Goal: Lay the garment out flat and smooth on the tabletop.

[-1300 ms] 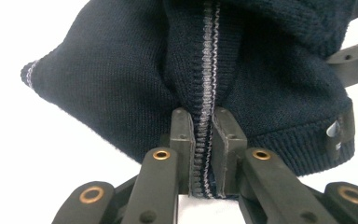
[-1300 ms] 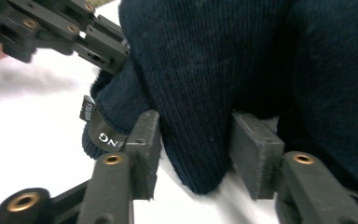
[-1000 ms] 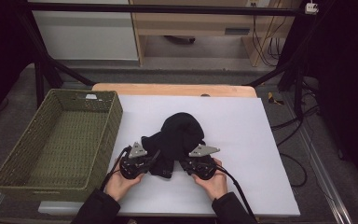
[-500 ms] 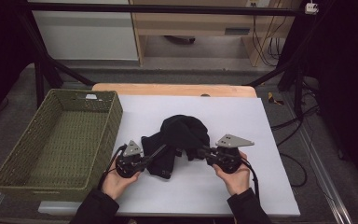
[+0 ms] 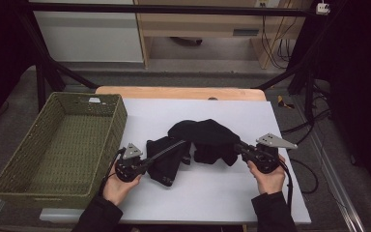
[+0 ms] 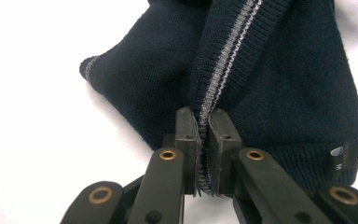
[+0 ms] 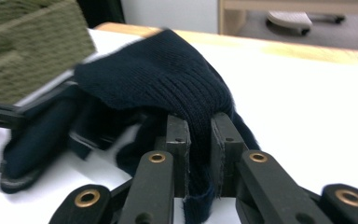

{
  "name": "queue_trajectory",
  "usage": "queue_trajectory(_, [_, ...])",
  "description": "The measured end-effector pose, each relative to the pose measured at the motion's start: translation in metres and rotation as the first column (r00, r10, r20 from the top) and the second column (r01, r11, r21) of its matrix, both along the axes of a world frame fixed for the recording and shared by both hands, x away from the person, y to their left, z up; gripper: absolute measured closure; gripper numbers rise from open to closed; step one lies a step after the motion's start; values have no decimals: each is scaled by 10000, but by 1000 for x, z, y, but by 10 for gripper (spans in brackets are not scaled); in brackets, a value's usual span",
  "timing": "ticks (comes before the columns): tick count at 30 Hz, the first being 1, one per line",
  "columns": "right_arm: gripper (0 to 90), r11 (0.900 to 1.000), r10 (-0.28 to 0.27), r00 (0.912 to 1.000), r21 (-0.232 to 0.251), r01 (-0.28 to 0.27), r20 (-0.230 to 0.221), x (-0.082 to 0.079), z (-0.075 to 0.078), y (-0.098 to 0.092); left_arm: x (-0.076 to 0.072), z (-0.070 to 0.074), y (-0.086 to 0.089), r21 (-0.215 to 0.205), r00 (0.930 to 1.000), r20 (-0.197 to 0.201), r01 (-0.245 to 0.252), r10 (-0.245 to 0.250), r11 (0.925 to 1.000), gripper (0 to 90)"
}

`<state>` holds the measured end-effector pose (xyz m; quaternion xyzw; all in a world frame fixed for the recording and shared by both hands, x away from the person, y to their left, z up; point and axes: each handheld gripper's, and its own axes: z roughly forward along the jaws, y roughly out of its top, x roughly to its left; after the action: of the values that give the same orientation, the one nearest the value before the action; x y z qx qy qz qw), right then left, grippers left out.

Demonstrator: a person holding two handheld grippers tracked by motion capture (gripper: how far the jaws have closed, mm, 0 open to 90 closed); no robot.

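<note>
A dark navy knitted garment (image 5: pixel 207 137) lies on the white table (image 5: pixel 290 193), pulled out sideways between my two grippers. My left gripper (image 5: pixel 149 162) is shut on its ribbed hem with a grey stripe (image 6: pixel 228 60); in the left gripper view the gripper (image 6: pixel 204 126) pinches that edge tightly. My right gripper (image 5: pixel 239 146) holds the garment's other side, slightly raised. In the right gripper view the gripper (image 7: pixel 200 130) is shut on a fold of the knit (image 7: pixel 168 79). A small label (image 6: pixel 338 156) shows at the hem.
A green woven basket (image 5: pixel 53 145) stands at the table's left, close to my left hand, and its wall (image 7: pixel 28 37) appears in the right gripper view. Black frame legs and cables stand beyond the table's wooden far edge (image 5: pixel 183 92).
My right gripper has moved to the right and a little up with the garment, stretching it from a bunched heap into a wide band. The left gripper has stayed almost in place.
</note>
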<state>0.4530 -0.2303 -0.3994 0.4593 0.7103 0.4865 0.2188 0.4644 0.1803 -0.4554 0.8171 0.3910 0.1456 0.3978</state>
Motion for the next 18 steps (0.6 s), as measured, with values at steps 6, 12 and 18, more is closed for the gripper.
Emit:
queue_trajectory(6, [791, 9989, -446, 9982, -170, 439, -408, 9, -16, -11, -1, 0, -1, -74, 9997, 15, 229, -229, 9997, 834])
queue_trajectory(12, [657, 9971, -658, 9974, -389, 647, -286, 12, -20, -11, -2, 0, -4, -89, 9995, 50, 316, -315, 9995, 829])
queue_trajectory(18, [420, 9998, -202, 9980, 95, 197, 599, 3, -7, 1, -2, -1, -5, -71, 9994, -51, 338, -339, 9994, 829])
